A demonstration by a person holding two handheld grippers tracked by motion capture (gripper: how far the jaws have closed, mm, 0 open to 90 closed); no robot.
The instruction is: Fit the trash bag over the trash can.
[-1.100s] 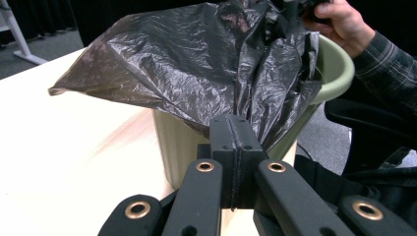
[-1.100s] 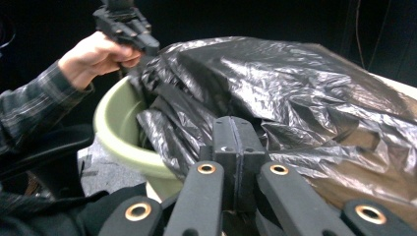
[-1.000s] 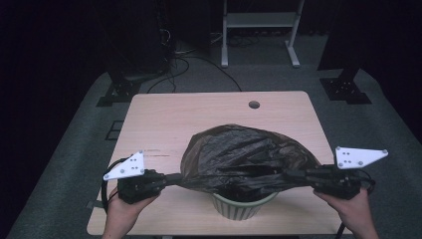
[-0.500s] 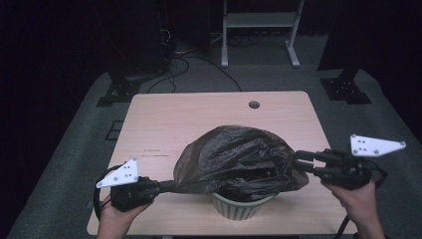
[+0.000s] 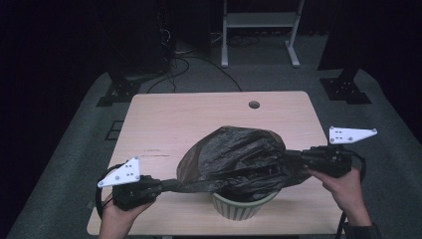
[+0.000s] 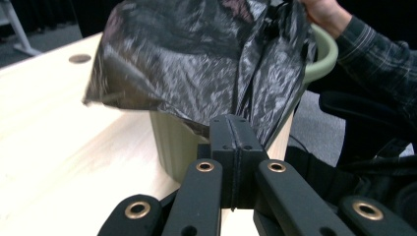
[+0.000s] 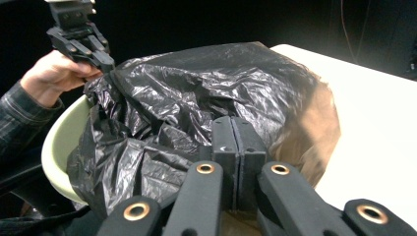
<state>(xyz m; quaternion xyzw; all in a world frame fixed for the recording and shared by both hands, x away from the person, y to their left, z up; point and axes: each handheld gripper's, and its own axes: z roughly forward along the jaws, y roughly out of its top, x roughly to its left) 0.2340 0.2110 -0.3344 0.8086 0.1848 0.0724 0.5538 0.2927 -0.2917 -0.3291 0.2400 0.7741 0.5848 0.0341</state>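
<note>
Both grippers' fingers, left [image 5: 166, 185] and right [image 5: 298, 155], clamp the black bin bag [image 5: 239, 159] stretched crosswise above the green bin [image 5: 243, 205] at the bench's near edge.

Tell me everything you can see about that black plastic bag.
The black bag is thin, crinkled, glossy plastic, translucent brown where light passes through. It billows in a puffed dome over the pale green ribbed bin at the table's near edge, part of it hanging inside. It is stretched sideways: the left gripper pinches one edge and the right gripper the opposite edge, both shut on it.
</note>
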